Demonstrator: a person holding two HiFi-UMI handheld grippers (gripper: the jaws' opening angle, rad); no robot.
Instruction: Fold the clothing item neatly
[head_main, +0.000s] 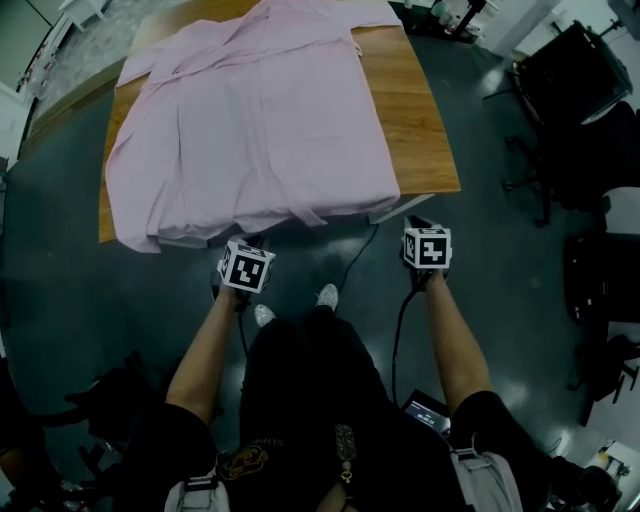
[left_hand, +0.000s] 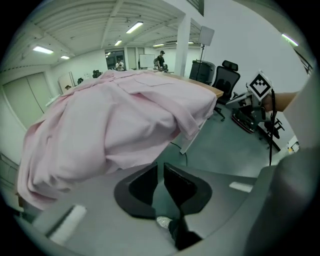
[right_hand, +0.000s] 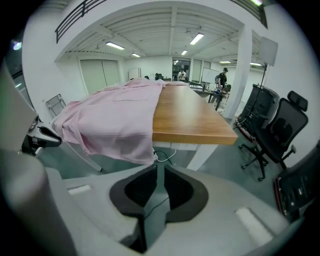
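Observation:
A pink garment lies spread over the left part of a wooden table, and its hem hangs over the near edge. My left gripper is just below that hanging hem, near the middle of the table's near side. In the left gripper view the cloth bulges close above the left gripper, whose jaws stand a narrow slit apart with nothing between. My right gripper is off the table's near right corner. Its jaws are also slightly apart and empty, short of the garment's corner.
The right strip of the table top is bare wood. Black office chairs stand to the right. A cable hangs under the table's near edge, by its white leg. The person's shoes are on the dark floor.

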